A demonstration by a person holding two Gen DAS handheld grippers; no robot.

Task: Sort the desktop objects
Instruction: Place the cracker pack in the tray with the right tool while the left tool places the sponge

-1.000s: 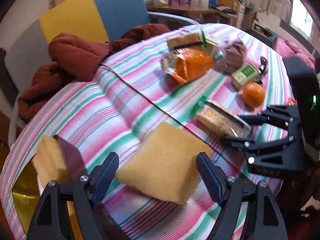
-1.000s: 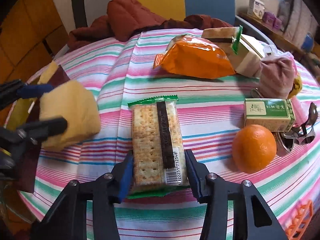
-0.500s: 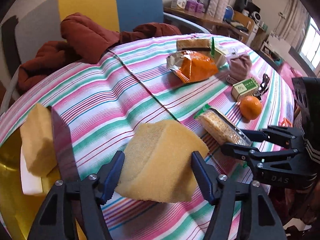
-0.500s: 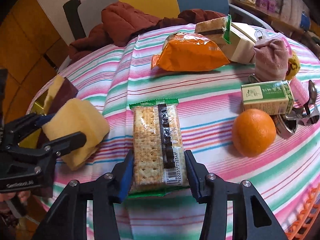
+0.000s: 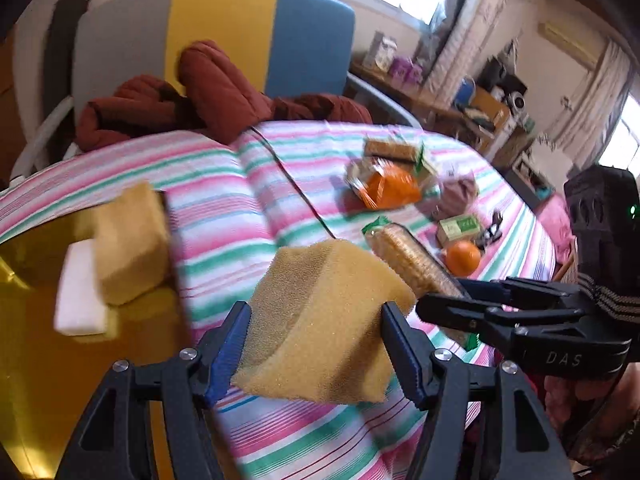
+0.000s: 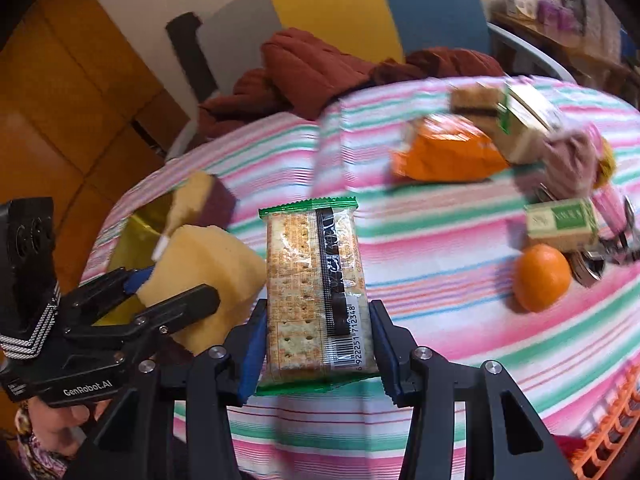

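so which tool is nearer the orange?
Right. The right tool, gripping the cracker pack, sits just across a stripe of cloth from the orange. The left tool, holding the sponge, is beyond it.

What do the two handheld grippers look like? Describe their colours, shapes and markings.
Both grippers are black plastic with angular linkage arms, silver screws and blue ribbed pads. The left gripper reads "GenRobot.AI" and has a black-and-white chevron band. The right gripper reads "DAS", with a green light on its boxy housing.
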